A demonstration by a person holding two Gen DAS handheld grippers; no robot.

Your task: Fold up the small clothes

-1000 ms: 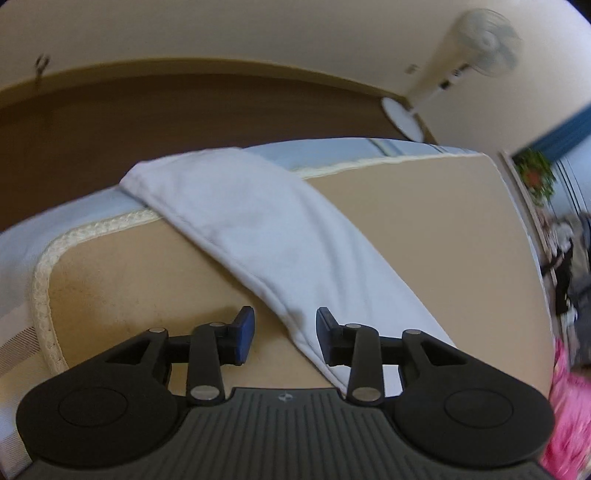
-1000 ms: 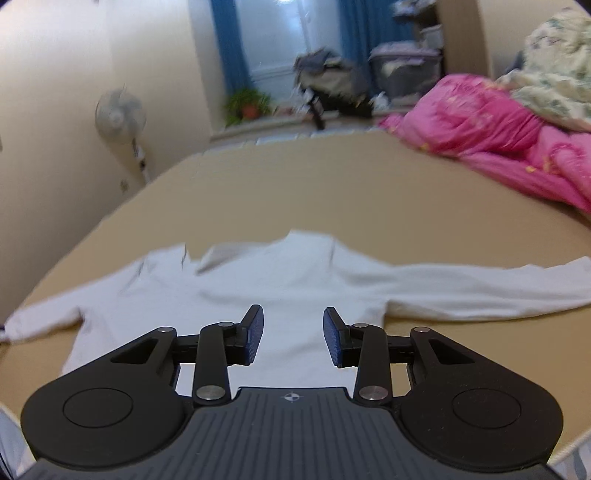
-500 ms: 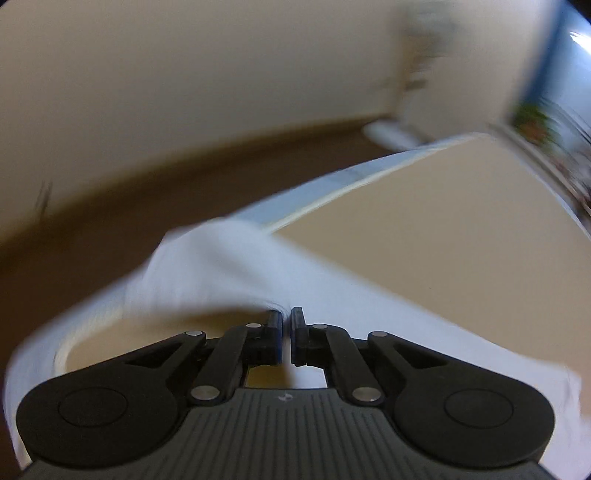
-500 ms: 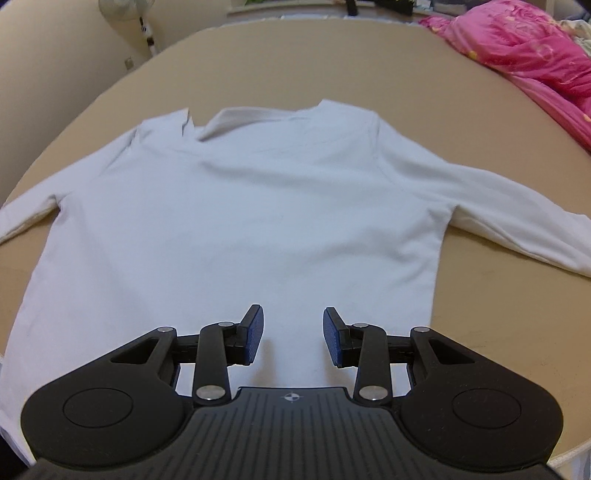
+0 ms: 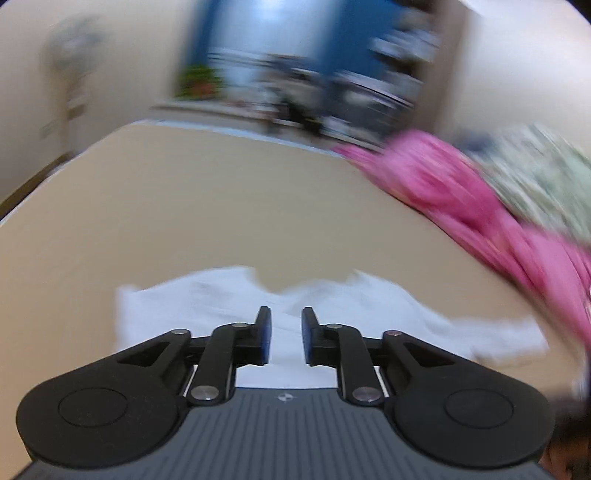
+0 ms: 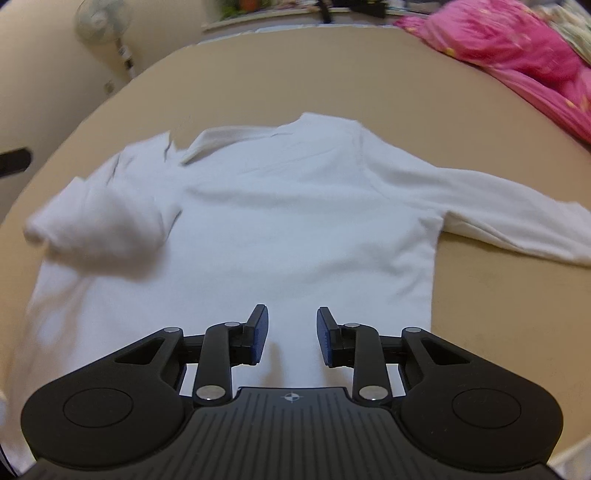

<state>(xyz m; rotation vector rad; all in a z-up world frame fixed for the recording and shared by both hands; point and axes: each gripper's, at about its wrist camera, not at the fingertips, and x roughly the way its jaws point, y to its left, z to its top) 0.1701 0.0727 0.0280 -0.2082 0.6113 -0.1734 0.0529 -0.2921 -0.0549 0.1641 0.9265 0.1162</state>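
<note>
A white shirt [image 6: 288,221] lies flat on the bed [image 6: 258,81], collar away from both grippers. Its left sleeve [image 6: 96,225] is folded in; the right sleeve [image 6: 509,214] stretches out sideways, nearer the right gripper [image 6: 289,334], which hovers wide and empty over the hem. The left gripper [image 5: 283,334] is narrowly parted, empty.

White shirt [image 6: 280,221], plain, no print, spread on a flat tan bed surface [image 6: 295,74]. At two o'clock, a hot-pink blanket [image 6: 517,48] with small yellow flecks; beside it a pale green floral quilt [image 5: 546,181]. Blue curtains [image 5: 199,40] at twelve o'clock, blurred. Left gripper [image 5: 283,334] and right gripper [image 6: 290,334]: black bodies, blue pads on the fingers [image 6: 260,332]. Cream walls [image 6: 37,92], white fan [image 6: 101,18] at ten o'clock.
</note>
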